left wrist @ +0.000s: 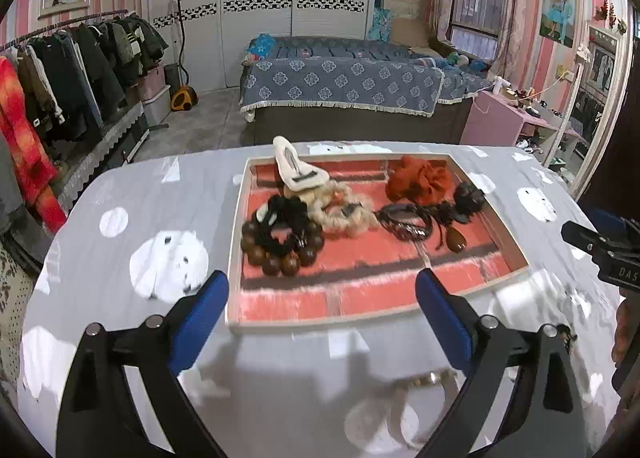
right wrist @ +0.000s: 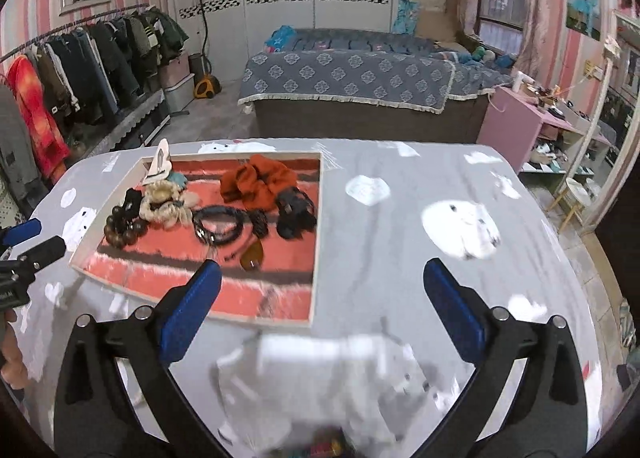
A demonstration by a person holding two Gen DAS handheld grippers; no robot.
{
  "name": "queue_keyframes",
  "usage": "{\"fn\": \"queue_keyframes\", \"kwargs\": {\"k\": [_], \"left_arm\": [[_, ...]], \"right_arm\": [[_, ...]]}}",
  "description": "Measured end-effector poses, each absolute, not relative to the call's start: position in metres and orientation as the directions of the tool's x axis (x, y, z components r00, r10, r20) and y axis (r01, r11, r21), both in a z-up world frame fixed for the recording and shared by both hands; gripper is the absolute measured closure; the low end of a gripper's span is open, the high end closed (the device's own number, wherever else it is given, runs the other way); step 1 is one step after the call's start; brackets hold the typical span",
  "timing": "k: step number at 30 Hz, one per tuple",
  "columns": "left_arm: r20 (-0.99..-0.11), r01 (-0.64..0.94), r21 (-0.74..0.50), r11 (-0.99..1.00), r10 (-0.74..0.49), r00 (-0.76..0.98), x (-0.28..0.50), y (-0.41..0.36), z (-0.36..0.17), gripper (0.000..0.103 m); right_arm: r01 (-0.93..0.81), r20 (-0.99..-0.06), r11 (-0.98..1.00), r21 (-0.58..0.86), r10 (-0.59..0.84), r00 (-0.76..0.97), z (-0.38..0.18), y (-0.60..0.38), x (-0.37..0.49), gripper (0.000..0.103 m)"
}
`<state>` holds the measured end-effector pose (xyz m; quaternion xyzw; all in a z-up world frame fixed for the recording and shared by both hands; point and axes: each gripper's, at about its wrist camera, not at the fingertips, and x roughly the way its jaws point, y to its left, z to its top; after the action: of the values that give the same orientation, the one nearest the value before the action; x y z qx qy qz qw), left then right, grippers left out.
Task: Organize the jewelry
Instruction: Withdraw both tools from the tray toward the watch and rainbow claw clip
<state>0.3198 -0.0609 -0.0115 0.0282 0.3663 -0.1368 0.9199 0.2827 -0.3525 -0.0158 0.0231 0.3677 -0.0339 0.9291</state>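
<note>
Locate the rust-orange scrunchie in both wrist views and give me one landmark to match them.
Left wrist view: the rust-orange scrunchie lies in the tray's far right part, right of picture centre.
Right wrist view: the rust-orange scrunchie lies in the tray's far part, left of picture centre.
Shared landmark: the brown bead bracelet at the tray's left side, left of the scrunchie in both views.

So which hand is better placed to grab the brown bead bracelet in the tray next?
Probably the left. The left gripper is open and looks straight over the tray, with the bead bracelet just ahead of its left finger. The right gripper is open too, but mostly faces bare tablecloth.
</note>
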Motion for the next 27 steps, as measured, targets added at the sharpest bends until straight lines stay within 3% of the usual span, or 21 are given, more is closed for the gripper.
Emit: {"fn": "queue_keyframes", "kwargs": {"k": [4, 19, 27], "left_arm": [[-0.68, 0.275, -0.057, 0.96, -0.239, 0.693, 0.3, -0.063, -0.015, 0.005], [-0.717, 0.287, -0.081, 0.955, -0.255, 0.649, 0.261, -0.074, -0.055, 0.005], [-0.742, 0.289, -0.073, 0.955, -0.245, 0.623, 0.254, -0.079, -0.073, 0.005]], "right_arm": [[0.104, -0.675, 0.994, 0.026, -0.059, 0.735, -0.022, -0.359, 0.251, 0.004], [0.076, -0.694, 0.99, -0.121, -0.139, 0.706, -0.075, -0.345, 0.195, 0.004], [0.035, -0.725, 0.995, -0.097, -0.095, 0.682, -0.086, -0.343, 0.182, 0.004]]}}
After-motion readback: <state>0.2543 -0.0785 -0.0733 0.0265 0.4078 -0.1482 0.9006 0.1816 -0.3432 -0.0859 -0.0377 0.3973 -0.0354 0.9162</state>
